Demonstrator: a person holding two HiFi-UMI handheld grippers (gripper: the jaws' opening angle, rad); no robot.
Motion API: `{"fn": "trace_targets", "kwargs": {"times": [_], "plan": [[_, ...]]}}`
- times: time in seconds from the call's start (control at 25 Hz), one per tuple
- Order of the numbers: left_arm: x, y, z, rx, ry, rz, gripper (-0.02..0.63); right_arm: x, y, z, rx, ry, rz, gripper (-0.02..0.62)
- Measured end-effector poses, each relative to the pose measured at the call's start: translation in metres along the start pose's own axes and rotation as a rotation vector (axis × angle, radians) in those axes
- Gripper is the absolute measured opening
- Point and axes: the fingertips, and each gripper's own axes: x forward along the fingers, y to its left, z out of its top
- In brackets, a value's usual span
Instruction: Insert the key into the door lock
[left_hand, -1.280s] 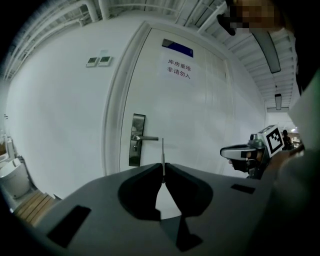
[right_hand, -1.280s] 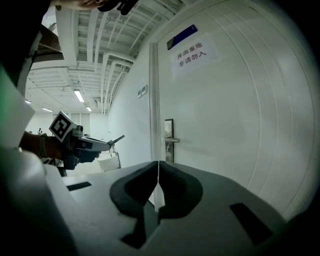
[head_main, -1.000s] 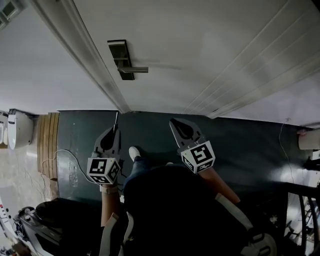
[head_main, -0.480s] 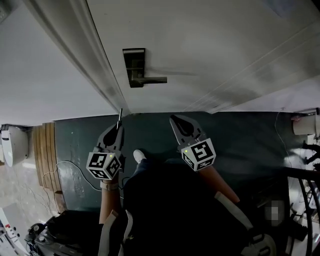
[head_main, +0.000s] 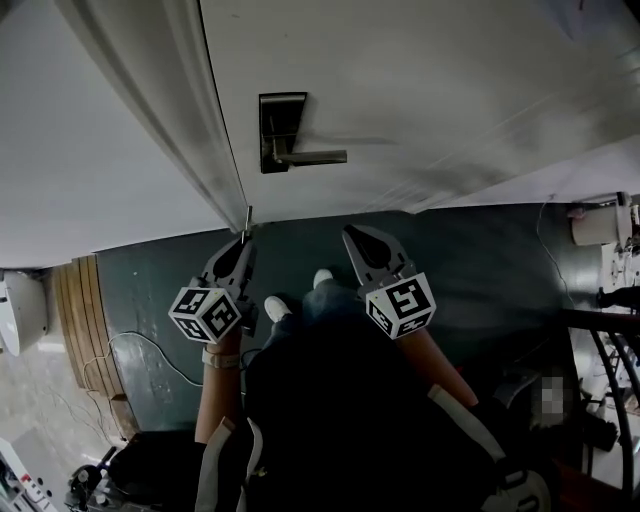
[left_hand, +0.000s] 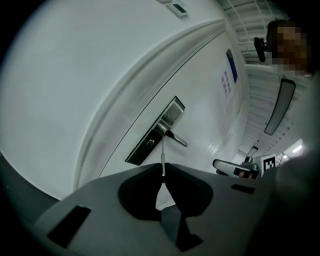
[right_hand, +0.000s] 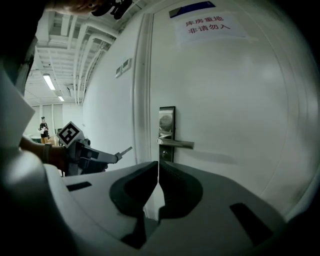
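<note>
White door (head_main: 430, 80); key (left_hand: 162, 152) half hidden inside left hand-held gripper (left_hand: 163, 170)

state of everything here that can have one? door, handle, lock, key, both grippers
door: shut against its frame
handle: level, not pressed, nothing touching it
lock: keyhole empty
key: clamped by its base, blade sticking out toward the door, clear of the lock
left gripper: shut on the key
right gripper: jaws together, nothing between them, held short of the door
</note>
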Motion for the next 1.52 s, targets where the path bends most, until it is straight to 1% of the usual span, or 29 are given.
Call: {"fn": "trace_targets", "kwargs": {"times": [0.2,0.44,0.72,1.0,1.16,1.52], "plan": [[0.016,0.009,-0.005,-0.127,0.014,-0.034,0.028,0.003,-0.004,-0.004,0.007,0.023,-0.020,0.017],[0.040,0.020,-0.008,-0.291,-0.005,-0.088,0.028,0.015,-0.010,-0.003,-0.013,0.045,-0.012,0.017],[0.068,0.033,-0.010,-0.409,-0.003,-0.130,0.027,0.032,-0.017,0.003,-0.034,0.066,-0.003,0.017],[0.095,0.037,-0.012,-0.472,0.024,-0.163,0.028,0.043,-0.029,0.004,-0.035,0.087,-0.016,0.017],[0.111,0.030,-0.009,-0.501,0.036,-0.197,0.028,0.047,-0.036,0.004,-0.031,0.092,-0.025,0.017],[0.130,0.035,-0.005,-0.558,0.041,-0.210,0.028,0.050,-0.051,0.003,-0.025,0.107,-0.048,0.017]]}}
